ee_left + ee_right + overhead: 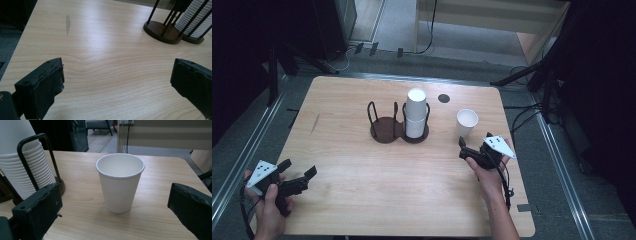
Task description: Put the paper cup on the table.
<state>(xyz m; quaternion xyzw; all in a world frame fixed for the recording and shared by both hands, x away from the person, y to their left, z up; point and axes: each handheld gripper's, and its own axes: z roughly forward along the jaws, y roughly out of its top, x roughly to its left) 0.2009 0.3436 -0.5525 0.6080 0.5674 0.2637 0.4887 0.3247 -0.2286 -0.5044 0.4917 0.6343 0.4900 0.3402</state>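
Note:
A single white paper cup (466, 122) (120, 182) stands upright and empty on the wooden table (362, 190), right of centre. My right gripper (475, 140) (115, 192) is open just in front of it, jaws level with the cup and spread wider than it, not touching. A dark two-ring cup holder (385, 131) (160, 28) sits mid-table; its right ring holds a tall stack of white cups (416, 112) (22, 167) (195, 20), its left ring holds none. My left gripper (299, 169) (117, 67) is open over bare wood at the front left.
A small black round disc (443, 98) lies behind the cup near the far edge. A grey smear (315, 124) (67, 23) marks the wood at left. Metal rails and cables run along both table sides.

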